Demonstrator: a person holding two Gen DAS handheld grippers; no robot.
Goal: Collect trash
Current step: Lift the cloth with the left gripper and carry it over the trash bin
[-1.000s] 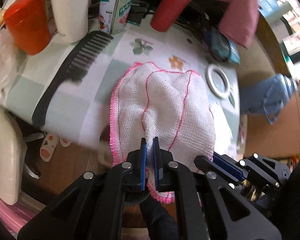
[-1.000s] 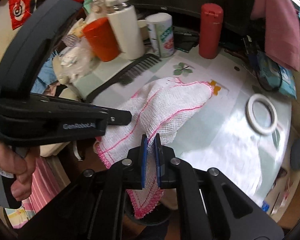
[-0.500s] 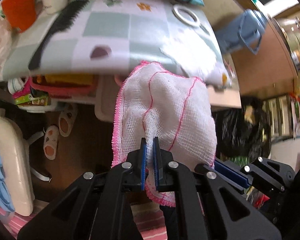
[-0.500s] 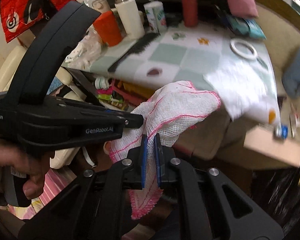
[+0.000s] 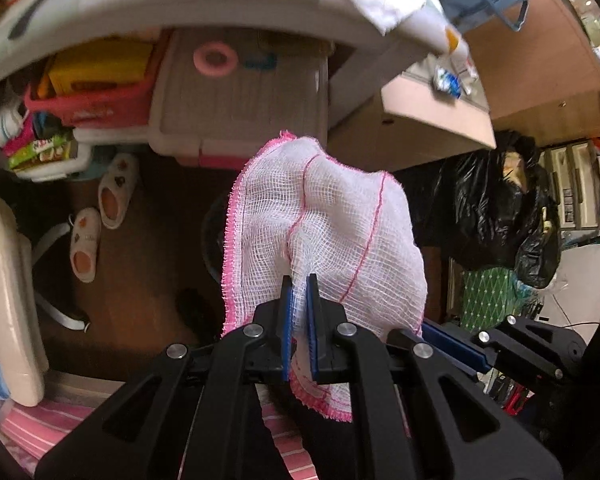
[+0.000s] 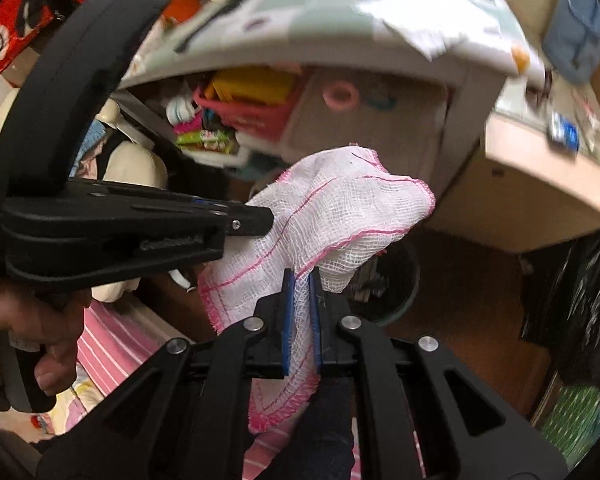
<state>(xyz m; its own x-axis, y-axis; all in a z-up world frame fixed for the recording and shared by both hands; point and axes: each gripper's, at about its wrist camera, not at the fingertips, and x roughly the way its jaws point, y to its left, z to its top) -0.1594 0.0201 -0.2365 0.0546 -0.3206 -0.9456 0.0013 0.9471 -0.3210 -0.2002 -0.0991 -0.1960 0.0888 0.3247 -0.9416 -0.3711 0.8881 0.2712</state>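
A white gauze cloth [image 5: 332,232] with pink stitched edges hangs bunched in the air below the table's edge, held from two sides. My left gripper [image 5: 299,280] is shut on one fold of it. My right gripper [image 6: 300,276] is shut on another fold of the cloth [image 6: 340,208]. In the right wrist view the left gripper [image 6: 260,220] reaches in from the left, with a person's hand [image 6: 48,340] on its handle. A dark round bin [image 6: 400,292] stands on the floor right behind the cloth. Its inside is mostly hidden.
The table with its checked cover [image 5: 220,0] arches across the top. Under it sit a pale storage box [image 5: 240,100] and a red basket [image 5: 92,100]. Slippers [image 5: 116,188] lie on the brown floor at left. Black bags [image 5: 492,208] stand at right. A low beige shelf [image 5: 432,108] juts out nearby.
Both grippers have carried the cloth off the tabletop and downward. The tabletop has slid to the top of both views, and the floor and bin have come into sight.
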